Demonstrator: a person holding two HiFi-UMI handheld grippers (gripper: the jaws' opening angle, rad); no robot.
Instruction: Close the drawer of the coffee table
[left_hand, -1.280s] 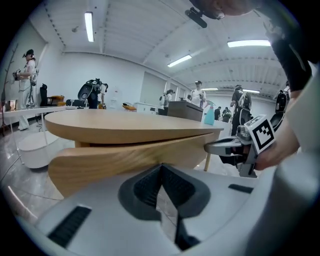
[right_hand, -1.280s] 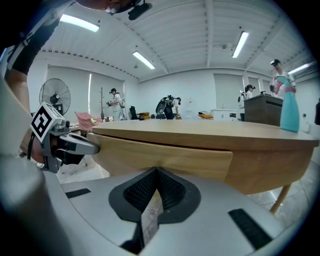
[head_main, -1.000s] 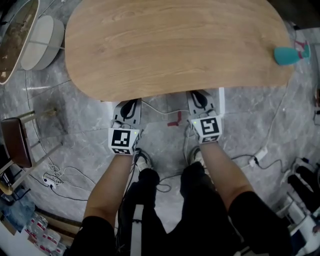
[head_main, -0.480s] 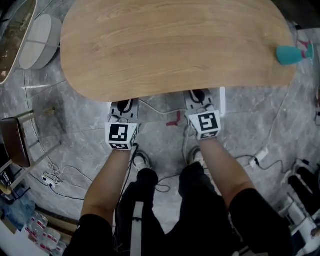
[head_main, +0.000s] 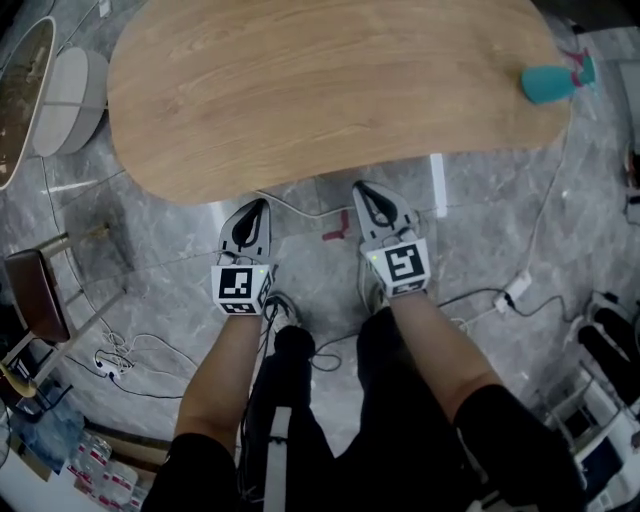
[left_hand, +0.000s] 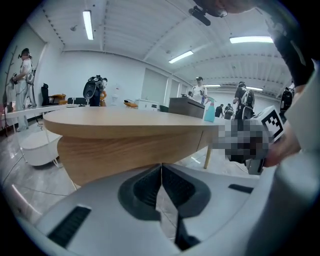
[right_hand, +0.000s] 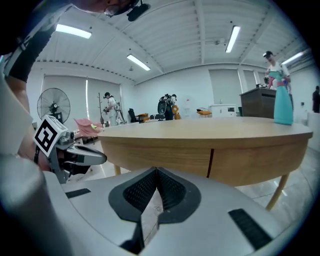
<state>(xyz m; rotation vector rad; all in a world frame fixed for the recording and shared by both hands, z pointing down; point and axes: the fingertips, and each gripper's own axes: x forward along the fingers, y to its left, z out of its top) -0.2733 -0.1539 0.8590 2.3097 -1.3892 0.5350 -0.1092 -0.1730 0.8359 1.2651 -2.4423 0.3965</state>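
Note:
The coffee table has an oval light-wood top. Its wooden side shows in both gripper views, with the drawer front flush in it; a dark vertical seam marks the drawer's edge. My left gripper is shut and empty, a short way off the table's near edge. In the left gripper view its jaws meet and point at the table's side. My right gripper is also shut and empty, just short of the edge, and its closed jaws face the seam.
A teal spray bottle stands on the table's far right end. A brown stool and a white round pouf are at the left. Cables and a power strip lie on the grey marble floor. People stand in the background.
Both grippers have drawn back from under the table's near edge towards my legs. Their tips now show in full on the floor side of the edge.

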